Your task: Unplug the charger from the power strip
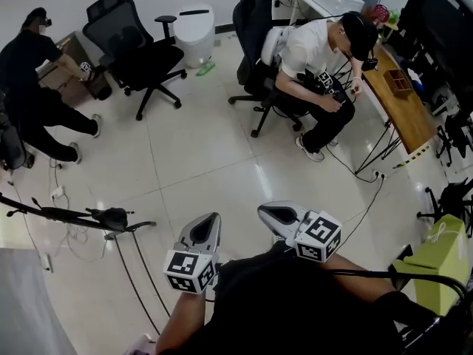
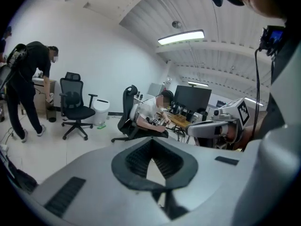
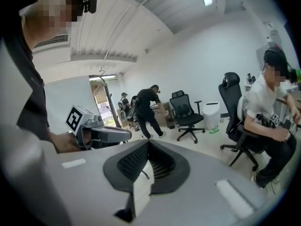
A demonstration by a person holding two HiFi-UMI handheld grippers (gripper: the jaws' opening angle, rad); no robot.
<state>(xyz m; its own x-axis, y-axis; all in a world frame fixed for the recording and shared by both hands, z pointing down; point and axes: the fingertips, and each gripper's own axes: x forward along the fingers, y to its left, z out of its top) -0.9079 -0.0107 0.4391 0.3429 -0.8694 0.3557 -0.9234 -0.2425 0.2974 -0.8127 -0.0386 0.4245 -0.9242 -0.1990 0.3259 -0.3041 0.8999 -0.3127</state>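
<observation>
Facing left claw (image 2: 152,164): seated person (image 2: 151,111), chair (image 2: 75,106)

Black stand (image 1: 52,212) cut by left edge, green bag (image 1: 443,261) partly hidden

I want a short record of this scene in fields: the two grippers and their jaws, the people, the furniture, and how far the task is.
left gripper: held low in front of the holder's body, jaws together, nothing between them
right gripper: beside it, jaws together, empty
seated person: on a dark chair at the wooden desk
second person: bent over, far left
empty chair: black, next to a white bin
floor cables: loose, at the left
task: not begun; charger and power strip cannot be made out
</observation>
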